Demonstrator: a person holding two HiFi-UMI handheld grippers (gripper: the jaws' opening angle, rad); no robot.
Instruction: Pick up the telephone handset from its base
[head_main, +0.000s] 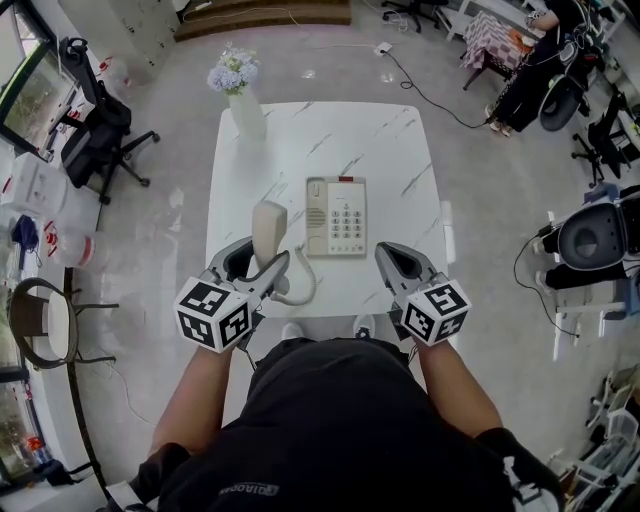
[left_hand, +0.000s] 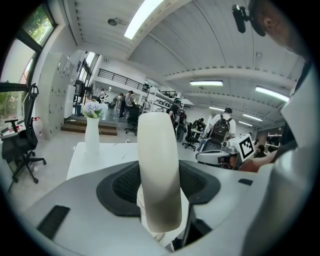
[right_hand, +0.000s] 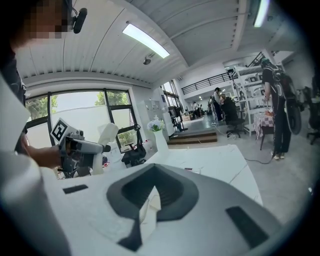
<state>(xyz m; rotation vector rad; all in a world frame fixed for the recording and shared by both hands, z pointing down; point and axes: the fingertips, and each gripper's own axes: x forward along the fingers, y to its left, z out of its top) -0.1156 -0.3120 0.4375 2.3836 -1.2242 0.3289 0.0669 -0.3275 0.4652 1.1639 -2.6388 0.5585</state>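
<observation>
The cream handset (head_main: 268, 232) stands upright off its base, and my left gripper (head_main: 256, 262) is shut on its lower part. In the left gripper view the handset (left_hand: 159, 175) rises between the jaws, and both pads press its sides. Its coiled cord (head_main: 301, 289) loops down toward the table's front edge. The phone base (head_main: 336, 215), with keypad and empty cradle, lies just right of the handset on the white marble table (head_main: 400, 140). My right gripper (head_main: 395, 264) hovers at the front right of the base, shut and empty; its jaws (right_hand: 150, 205) meet with nothing between them.
A white vase with pale flowers (head_main: 243, 105) stands at the table's far left corner. A black office chair (head_main: 95, 135) and a round chair (head_main: 45, 320) are on the left. A person (head_main: 545, 60) stands at the back right, and a cable (head_main: 430, 95) runs across the floor.
</observation>
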